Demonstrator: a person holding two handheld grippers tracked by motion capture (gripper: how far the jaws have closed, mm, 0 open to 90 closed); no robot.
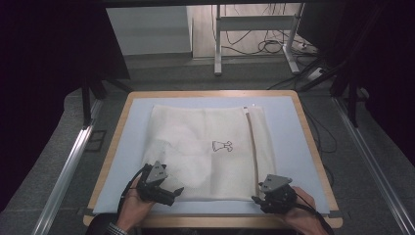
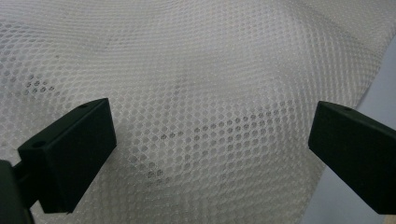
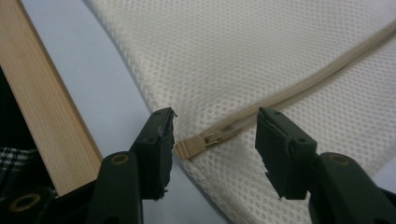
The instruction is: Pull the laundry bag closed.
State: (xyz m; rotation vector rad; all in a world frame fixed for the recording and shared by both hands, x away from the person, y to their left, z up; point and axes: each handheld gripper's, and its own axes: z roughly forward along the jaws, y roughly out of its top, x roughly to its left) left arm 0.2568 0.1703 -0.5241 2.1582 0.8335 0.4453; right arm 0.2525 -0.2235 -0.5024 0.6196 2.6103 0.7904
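A white mesh laundry bag [image 1: 205,147] with a small black print lies flat on a pale blue mat [image 1: 288,127]. A beige zipper [image 1: 253,147] runs along its right side. My left gripper [image 1: 176,192] is at the bag's near left corner; in the left gripper view it [image 2: 212,109] stands wide open just over the mesh [image 2: 210,56]. My right gripper [image 1: 257,199] is at the near right corner. There its jaws [image 3: 215,119] stand apart on either side of the zipper's end tab [image 3: 189,148] and slider [image 3: 212,137], touching neither.
The mat covers a wooden table whose edge [image 3: 42,116] runs close beside my right gripper. Desk legs and loose cables [image 1: 264,44] are on the floor beyond the table. Metal rails [image 1: 63,171] run along both sides.
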